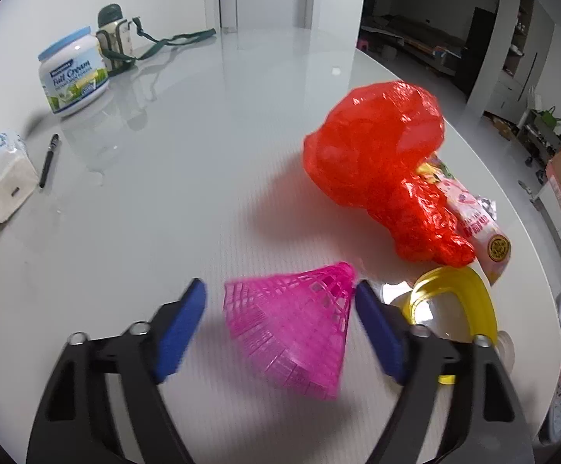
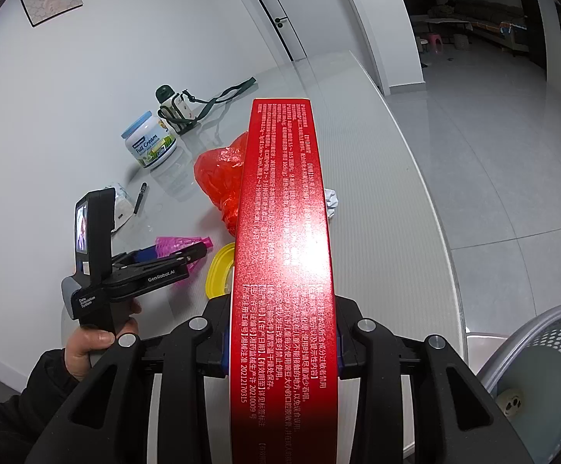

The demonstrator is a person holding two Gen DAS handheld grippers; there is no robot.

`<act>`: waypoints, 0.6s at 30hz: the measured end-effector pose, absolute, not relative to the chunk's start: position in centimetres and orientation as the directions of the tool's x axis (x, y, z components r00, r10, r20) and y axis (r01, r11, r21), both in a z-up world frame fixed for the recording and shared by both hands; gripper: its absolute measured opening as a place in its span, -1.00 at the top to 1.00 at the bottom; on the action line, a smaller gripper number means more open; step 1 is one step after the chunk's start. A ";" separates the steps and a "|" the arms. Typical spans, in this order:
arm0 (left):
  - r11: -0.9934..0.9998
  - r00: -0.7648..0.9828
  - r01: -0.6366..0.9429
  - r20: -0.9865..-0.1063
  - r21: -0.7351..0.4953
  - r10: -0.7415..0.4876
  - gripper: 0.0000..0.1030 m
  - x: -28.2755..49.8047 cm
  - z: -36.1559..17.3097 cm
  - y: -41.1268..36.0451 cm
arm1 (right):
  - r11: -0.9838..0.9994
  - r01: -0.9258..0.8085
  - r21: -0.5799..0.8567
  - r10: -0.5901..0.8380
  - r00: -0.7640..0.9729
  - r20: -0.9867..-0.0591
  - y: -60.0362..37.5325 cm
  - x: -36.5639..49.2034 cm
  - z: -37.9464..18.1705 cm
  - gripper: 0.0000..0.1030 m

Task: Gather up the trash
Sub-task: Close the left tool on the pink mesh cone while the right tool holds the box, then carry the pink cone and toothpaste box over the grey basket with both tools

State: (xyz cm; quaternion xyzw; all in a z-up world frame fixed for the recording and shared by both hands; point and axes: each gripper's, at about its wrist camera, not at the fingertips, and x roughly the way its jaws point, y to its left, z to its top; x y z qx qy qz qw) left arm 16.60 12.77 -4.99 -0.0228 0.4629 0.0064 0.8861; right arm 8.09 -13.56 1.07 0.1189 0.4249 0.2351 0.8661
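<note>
My left gripper [image 1: 280, 309] straddles a pink shuttlecock [image 1: 294, 324] on the grey table [image 1: 187, 147]. It is a plastic mesh cone, see-through and ribbed, lying tilted with its narrow end up against my right-hand blue pad [image 1: 377, 332] and its wide skirt toward the camera. The other pad [image 1: 181, 328] stands clear of it with a gap showing, so the jaws are partway apart and not clamped on it. The cone's edges are blurred.

Just beyond lies a crumpled red bag [image 1: 377, 162], glossy and translucent, with a pink printed wrapper [image 1: 477, 224] poking out beside it. A yellow ring [image 1: 469, 290] of clear plastic lies beside my right-hand finger.

My right gripper [image 2: 282, 352] is closed narrow on a long red box [image 2: 284, 232], shiny with small white print, held out above the table edge. A perforated grey bin [image 2: 551, 348] stands below on the right.

Farther back on the table are a cream tub [image 1: 73, 73], a flask [image 1: 116, 34] with a green strap, a pen [image 1: 48, 160] and a tissue pack [image 1: 5, 174].
</note>
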 end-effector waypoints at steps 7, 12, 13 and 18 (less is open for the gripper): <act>0.997 0.560 -0.021 -0.827 -0.073 -0.049 0.12 15.9 -5.2 12.5 | 0.861 -0.304 0.408 0.509 0.527 -0.681 -13.6 8.1 0.9 0.33; 0.996 0.571 -0.029 -0.820 -0.083 -0.052 0.27 14.9 -4.6 12.4 | 0.861 -0.304 0.408 0.509 0.529 -0.680 -13.7 8.0 0.9 0.33; 0.996 0.573 -0.030 -0.818 -0.085 -0.053 0.28 14.7 -4.4 12.4 | 0.861 -0.304 0.408 0.508 0.529 -0.679 -13.7 8.0 0.9 0.33; 0.996 0.590 -0.033 -0.805 -0.088 -0.052 0.30 13.6 -3.5 12.4 | 0.859 -0.303 0.413 0.512 0.531 -0.675 -13.9 7.8 0.9 0.33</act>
